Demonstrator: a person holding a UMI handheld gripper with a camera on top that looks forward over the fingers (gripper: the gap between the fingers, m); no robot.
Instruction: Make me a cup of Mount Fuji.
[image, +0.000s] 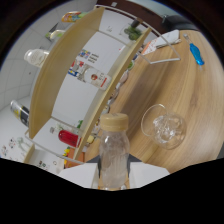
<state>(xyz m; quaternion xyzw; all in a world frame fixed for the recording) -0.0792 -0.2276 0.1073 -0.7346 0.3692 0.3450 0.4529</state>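
Observation:
A clear plastic bottle (114, 150) with a tan screw cap (114, 120) stands between my fingers, and my gripper (114, 175) is shut on its body. The white fingers (80, 175) show on either side of it. The bottle looks nearly empty or filled with clear liquid; I cannot tell which. Just beyond the bottle and to its right, a round clear glass (164, 127) with ice cubes in it sits on the wooden table (165, 85). The whole view is tilted, so the bottle is held off the table.
A wooden shelf unit (65, 75) with white back panels runs along the left, holding bottles, boxes and a red jar (69, 136). Farther across the table lie a blue object (196, 54), a clear acrylic stand (162, 55) and a white packet (167, 39).

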